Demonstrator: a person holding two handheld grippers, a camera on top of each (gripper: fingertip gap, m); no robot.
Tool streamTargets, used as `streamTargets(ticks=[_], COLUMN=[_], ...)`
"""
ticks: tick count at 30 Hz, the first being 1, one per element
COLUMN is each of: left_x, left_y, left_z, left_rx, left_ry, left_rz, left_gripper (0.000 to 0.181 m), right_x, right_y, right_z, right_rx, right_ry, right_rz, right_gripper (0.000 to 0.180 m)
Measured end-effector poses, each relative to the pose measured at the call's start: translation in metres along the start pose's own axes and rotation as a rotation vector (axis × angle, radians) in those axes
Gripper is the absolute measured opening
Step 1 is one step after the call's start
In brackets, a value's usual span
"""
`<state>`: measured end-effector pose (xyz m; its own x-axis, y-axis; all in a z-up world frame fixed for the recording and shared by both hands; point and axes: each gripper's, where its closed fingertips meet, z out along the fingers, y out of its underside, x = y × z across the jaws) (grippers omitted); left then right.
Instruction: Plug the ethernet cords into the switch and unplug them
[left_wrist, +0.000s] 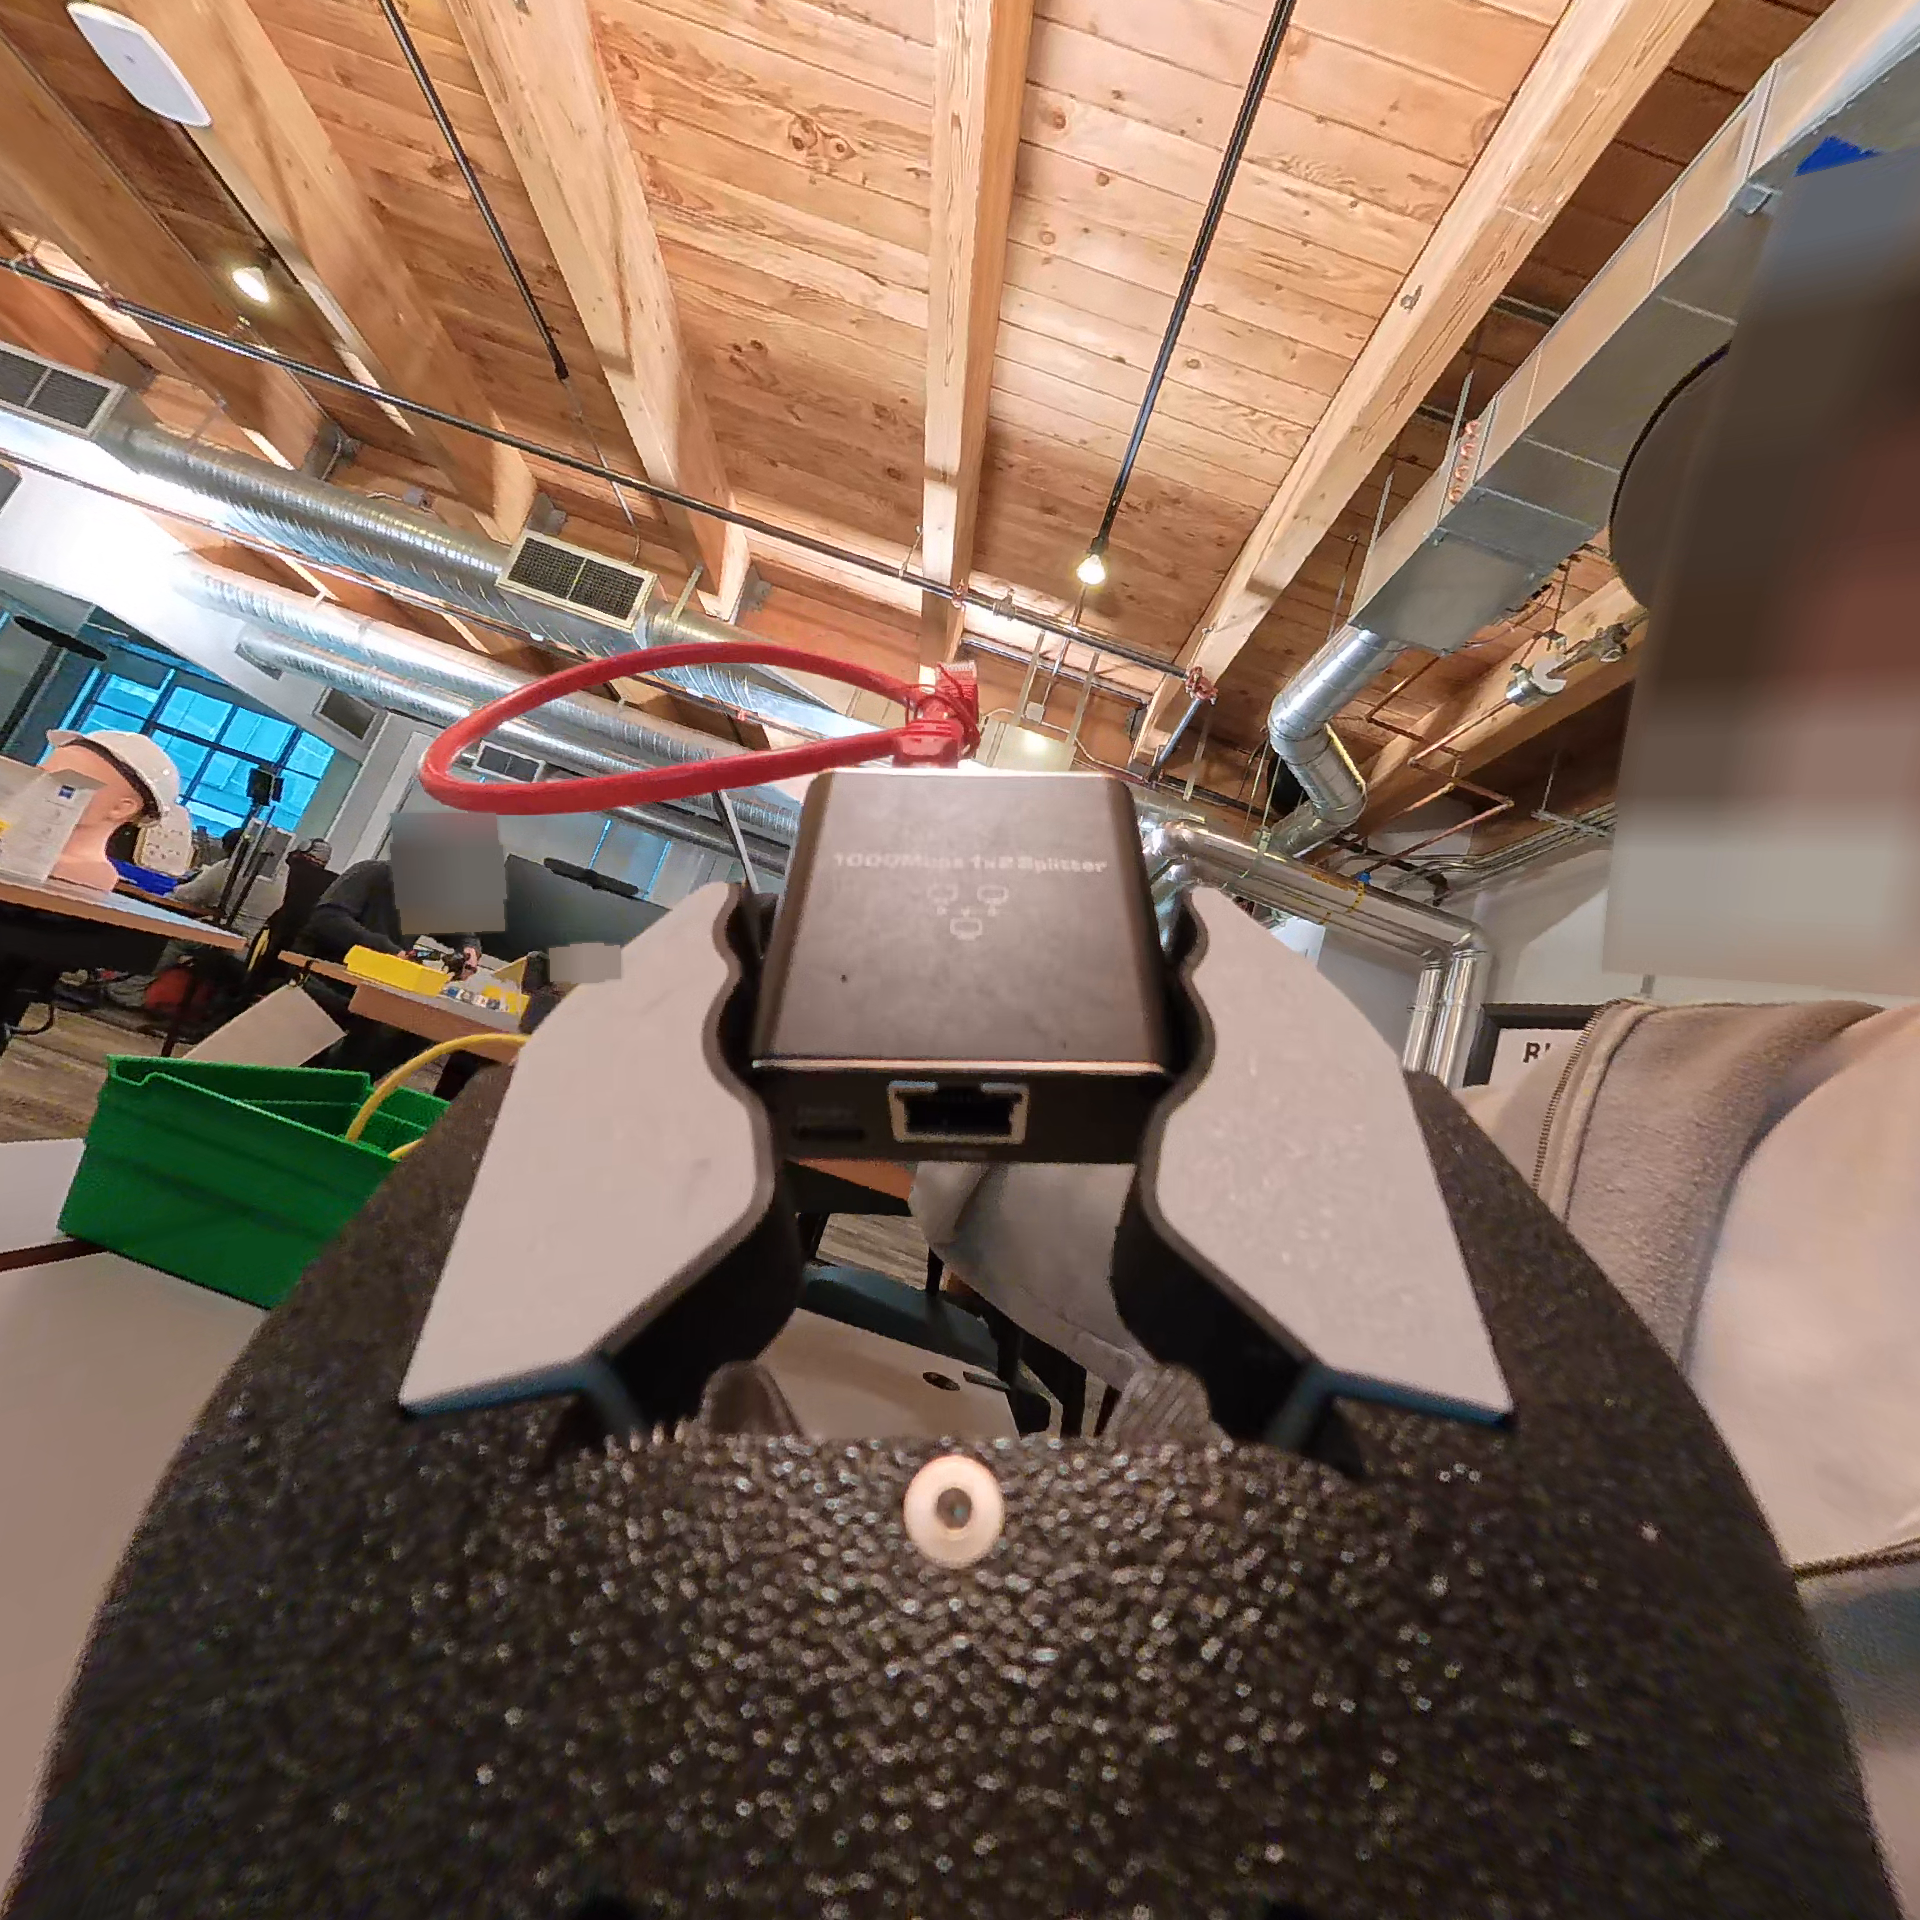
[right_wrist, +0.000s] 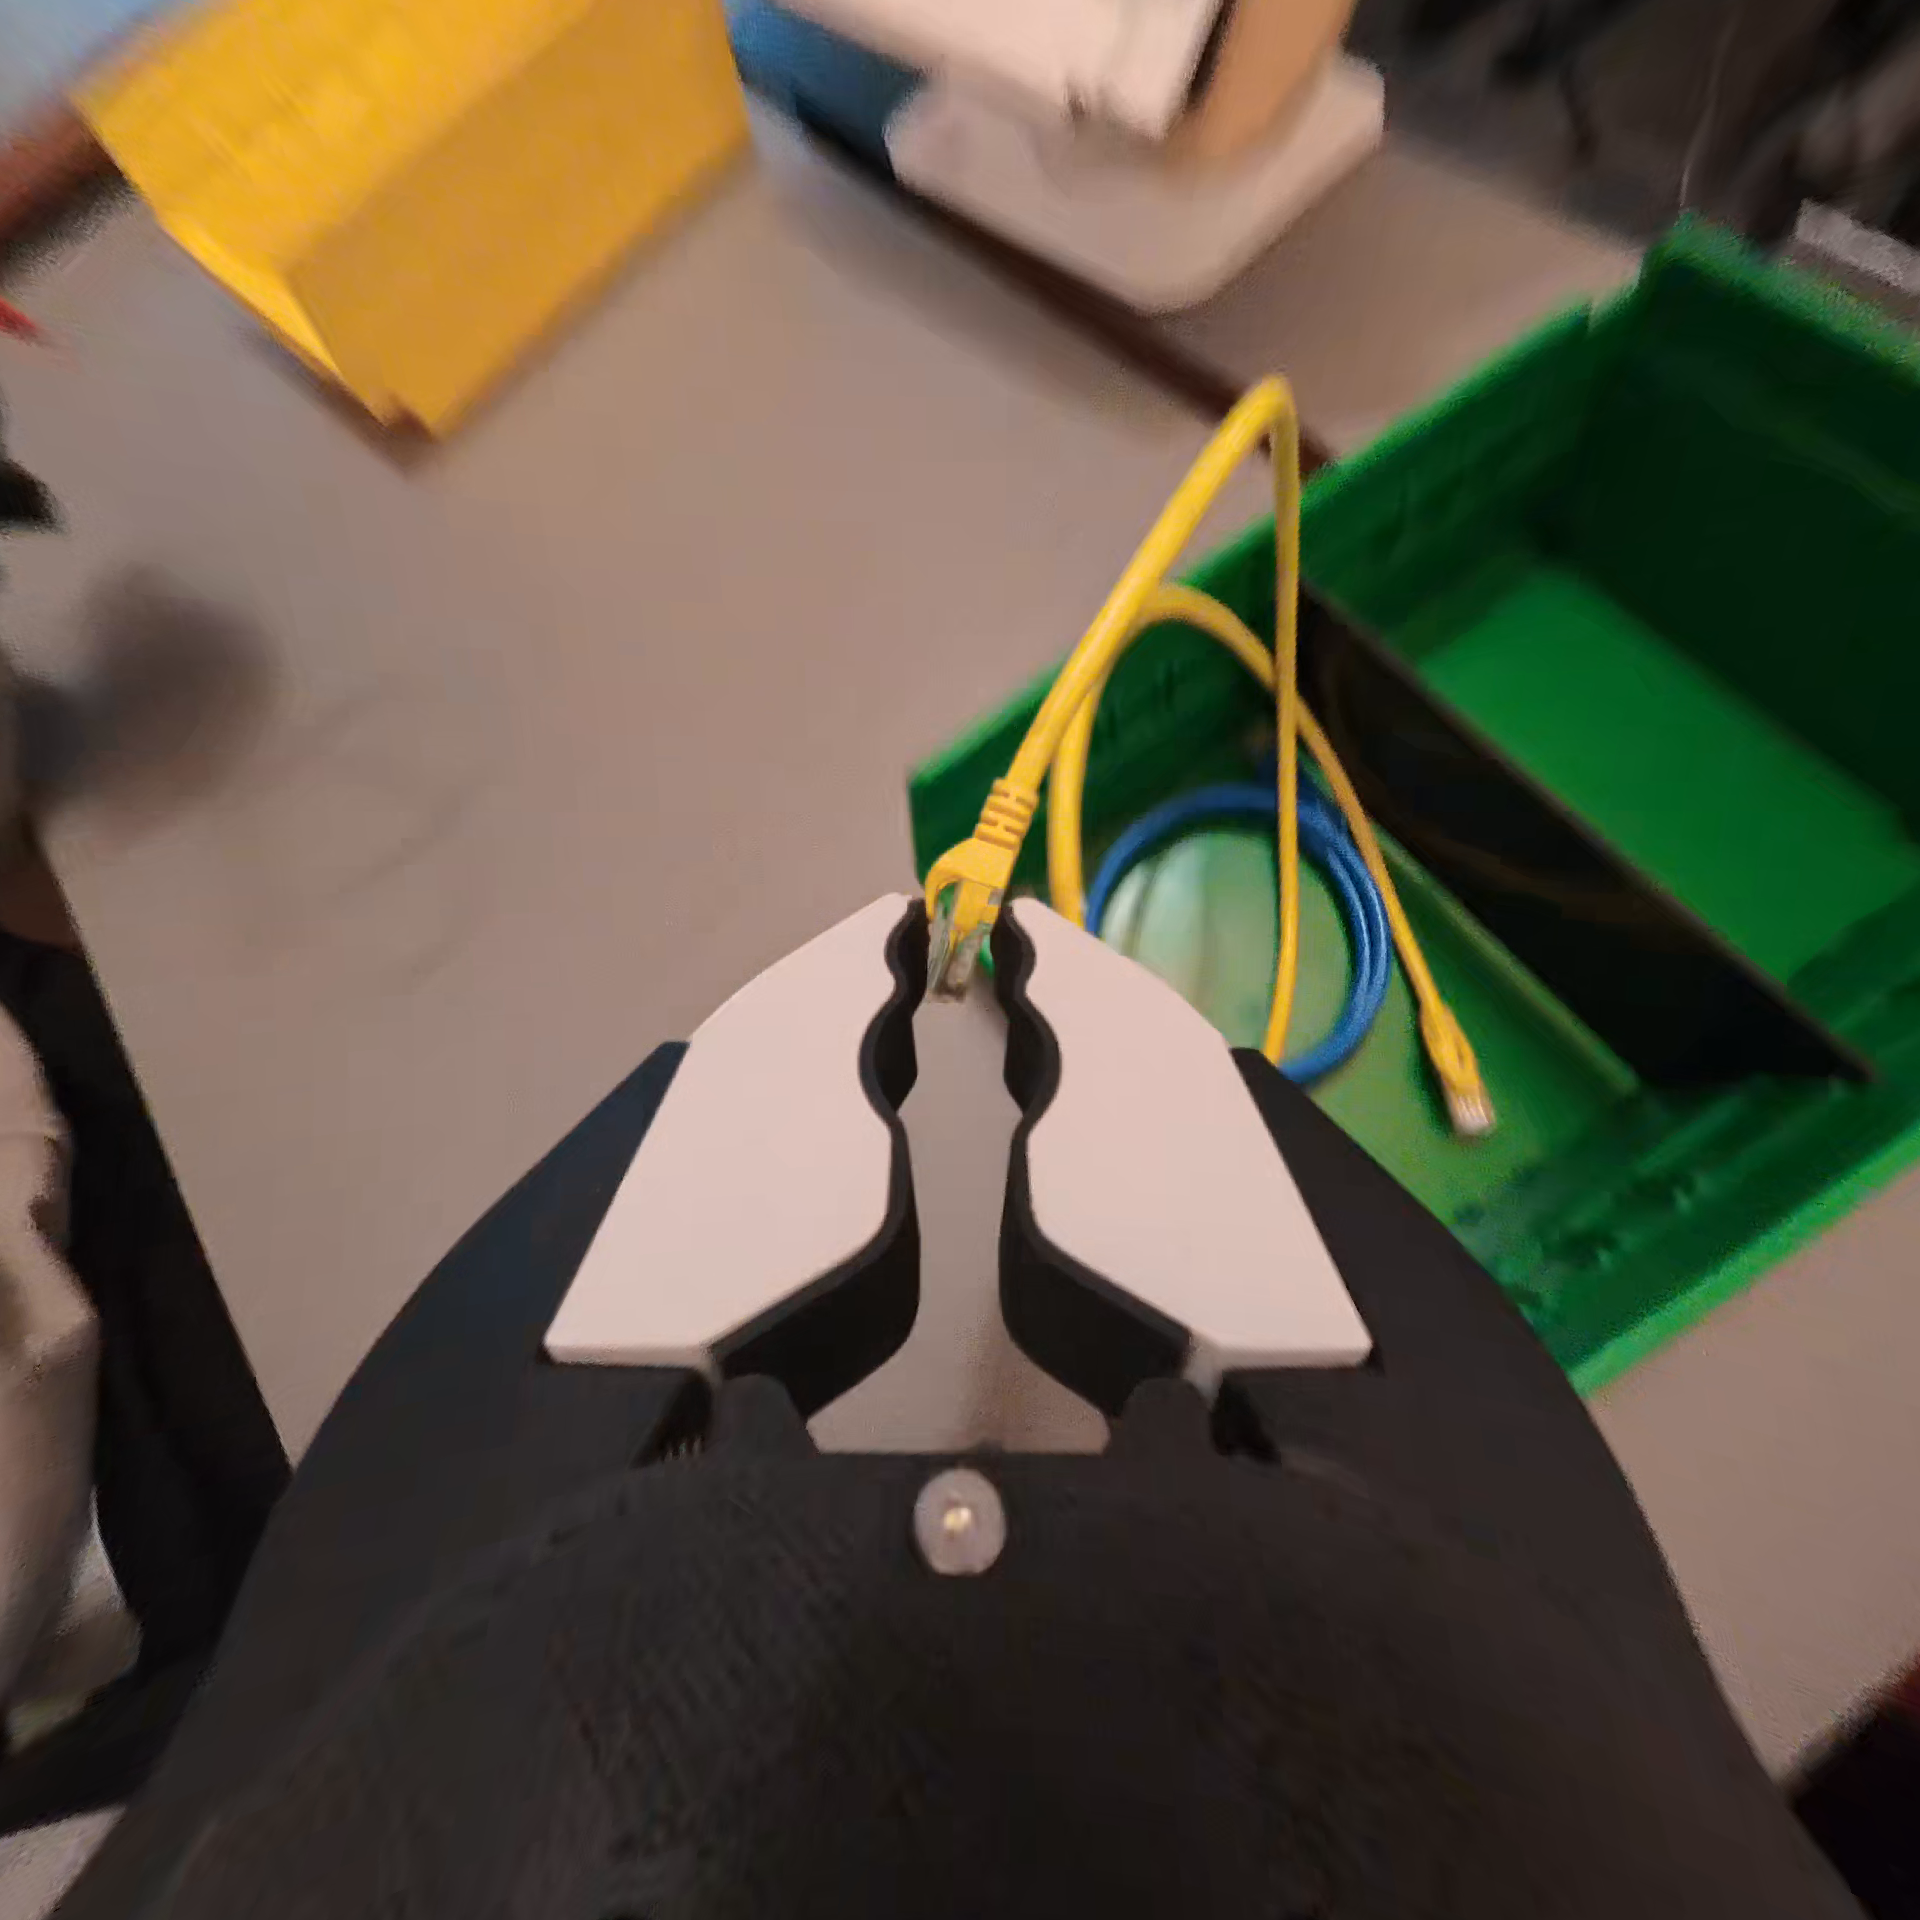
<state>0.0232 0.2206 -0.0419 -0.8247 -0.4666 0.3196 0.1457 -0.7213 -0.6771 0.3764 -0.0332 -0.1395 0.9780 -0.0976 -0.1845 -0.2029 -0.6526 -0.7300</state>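
Note:
In the left wrist view my left gripper (left_wrist: 961, 935) is shut on the black switch box (left_wrist: 961, 935) and holds it up, tilted toward the ceiling. An empty port (left_wrist: 958, 1112) on its near face looks at the camera. A red ethernet cord (left_wrist: 623, 727) is plugged into its far end and loops left. In the right wrist view my right gripper (right_wrist: 961, 940) is shut on the plug of a yellow ethernet cord (right_wrist: 1174, 582). The cord arcs up over the green bin (right_wrist: 1558, 1236), and its free plug (right_wrist: 1460, 1075) hangs inside. A coiled blue cord (right_wrist: 1340, 883) lies in the bin.
The green bin also shows at lower left in the left wrist view (left_wrist: 218, 1174) with yellow cord over its rim. A yellow box (right_wrist: 416, 197) and a white stand (right_wrist: 1143, 166) sit on the grey table (right_wrist: 623, 623). A person's grey sleeve (left_wrist: 1714, 1247) is at right. The tips of one gripper are about 45 cm away from the tips of the other.

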Motion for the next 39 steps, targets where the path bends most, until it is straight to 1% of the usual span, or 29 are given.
streamTargets(ticks=[2,4,6,9,10,12,13,14,16,18,19,21,24,26,29,31,33,34,35,36,37,38,39], left_x=[-0.001,-0.001,-0.002,-0.005,-0.005,-0.005,-0.006,-0.006,-0.007,-0.008,-0.009,-0.009,-0.011,-0.011,-0.011,-0.012,-0.012,-0.012,-0.012,-0.012,-0.012,-0.011,-0.01], left_y=[0.002,0.005,0.006,0.008,0.008,0.008,0.009,0.009,0.009,0.01,0.01,0.011,0.013,0.014,0.015,0.015,0.016,0.017,0.018,0.019,0.02,0.021,0.021], left_z=[0.001,0.001,0.001,0.001,0.001,0.0,0.0,0.0,-0.001,-0.001,-0.002,-0.002,-0.002,-0.002,-0.002,-0.002,-0.001,-0.001,0.0,0.0,0.001,0.002,0.003], left_rx=[-0.007,-0.012,-0.012,-0.013,-0.013,-0.016,-0.018,-0.017,-0.018,-0.019,-0.018,-0.019,-0.02,-0.023,-0.025,-0.022,-0.02,-0.02,-0.021,-0.023,-0.026,-0.029,-0.032], left_ry=[0.001,0.004,0.006,0.002,0.001,0.0,0.0,-0.001,-0.002,-0.004,-0.004,0.0,0.003,0.003,0.005,0.006,0.008,0.01,0.01,0.01,0.013,0.015,0.017], left_rz=[-0.002,-0.008,-0.018,-0.028,-0.029,-0.026,-0.025,-0.026,-0.029,-0.031,-0.032,-0.038,-0.048,-0.052,-0.051,-0.057,-0.063,-0.066,-0.068,-0.07,-0.073,-0.073,-0.07], left_gripper=[0.074,0.074,0.074,0.074,0.074,0.074,0.074,0.074,0.074,0.074,0.074,0.074,0.074,0.074,0.074,0.074,0.074,0.074,0.074,0.074,0.074,0.074,0.074], right_x=[0.016,0.034,0.043,0.082,0.088,0.092,0.098,0.103,0.095,0.094,0.089,0.089,0.078,0.072,0.052,0.034,0.015,0.009,0.006,0.008,0.015,0.023,0.027], right_y=[0.024,0.037,0.044,0.046,0.046,0.046,0.05,0.059,0.079,0.093,0.094,0.093,0.097,0.101,0.094,0.079,0.071,0.068,0.064,0.059,0.055,0.053,0.053], right_z=[0.005,0.005,0.008,-0.003,-0.003,0.007,0.01,0.012,0.023,0.024,0.025,0.021,0.018,0.01,0.0,0.004,0.013,0.019,0.025,0.03,0.033,0.035,0.039], right_rx=[-0.151,-0.25,-0.311,-0.39,-0.383,-0.332,-0.335,-0.368,-0.447,-0.513,-0.51,-0.498,-0.508,-0.541,-0.516,-0.439,-0.396,-0.383,-0.36,-0.332,-0.31,-0.295,-0.291], right_ry=[0.084,0.19,0.233,0.488,0.513,0.476,0.488,0.494,0.383,0.358,0.327,0.343,0.305,0.302,0.259,0.224,0.186,0.179,0.18,0.208,0.264,0.314,0.334], right_rz=[0.007,-0.028,-0.057,-0.134,-0.126,-0.066,-0.059,-0.07,-0.085,-0.121,-0.132,-0.119,-0.133,-0.15,-0.197,-0.259,-0.335,-0.361,-0.385,-0.412,-0.431,-0.433,-0.426], right_gripper=[0.013,0.013,0.013,0.013,0.014,0.014,0.014,0.014,0.016,0.036,0.041,0.053,0.072,0.078,0.08,0.077,0.069,0.059,0.043,0.031,0.023,0.022,0.028])
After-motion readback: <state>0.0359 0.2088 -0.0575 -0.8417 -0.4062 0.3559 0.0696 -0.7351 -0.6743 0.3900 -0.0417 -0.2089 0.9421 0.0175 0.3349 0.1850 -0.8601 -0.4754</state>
